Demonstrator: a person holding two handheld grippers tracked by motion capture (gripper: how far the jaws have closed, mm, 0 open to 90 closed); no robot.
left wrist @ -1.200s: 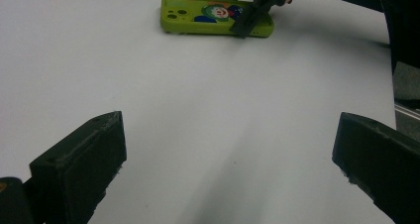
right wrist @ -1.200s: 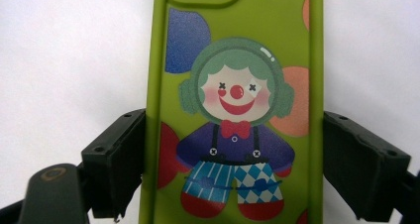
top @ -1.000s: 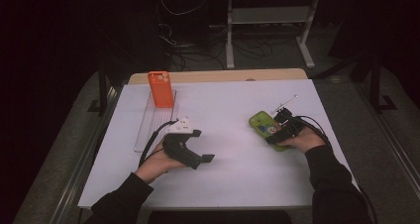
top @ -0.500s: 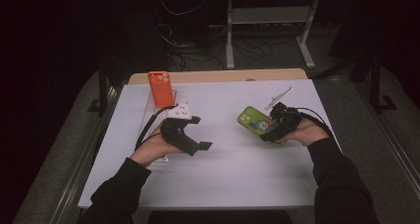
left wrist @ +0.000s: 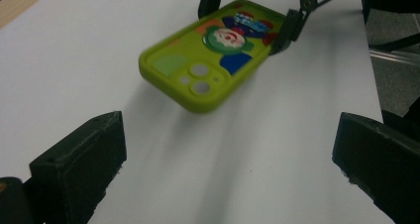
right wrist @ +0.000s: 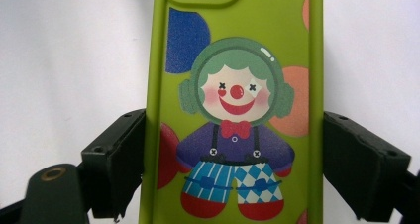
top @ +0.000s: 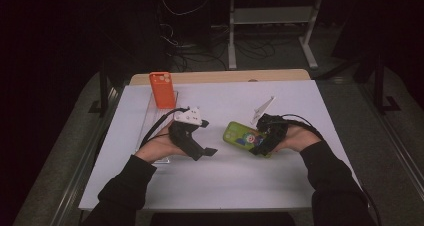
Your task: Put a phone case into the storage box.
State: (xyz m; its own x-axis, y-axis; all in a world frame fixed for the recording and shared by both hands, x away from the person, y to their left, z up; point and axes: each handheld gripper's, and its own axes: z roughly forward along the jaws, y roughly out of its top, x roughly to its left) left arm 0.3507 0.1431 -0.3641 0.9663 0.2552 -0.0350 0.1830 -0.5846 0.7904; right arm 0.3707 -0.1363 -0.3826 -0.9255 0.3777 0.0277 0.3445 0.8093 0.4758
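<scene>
Right gripper (top: 264, 142) clamped across the long edges of the lime-green clown-printed phone case (top: 243, 136), held off the white tabletop (top: 300, 106). Left gripper (top: 199, 146), at its 9 o'clock, jaws apart, empty. Advice: take the free camera end squarely before release.

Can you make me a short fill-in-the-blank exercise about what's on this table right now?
1. The right tool grips a ____ phone case by its long sides.
2. The figure printed on that case is a ____.
3. The left tool has its jaws ____, with nothing between them.
4. The phone case standing upright at the far left of the table is ____.

Missing words: green; clown; open; orange
</scene>
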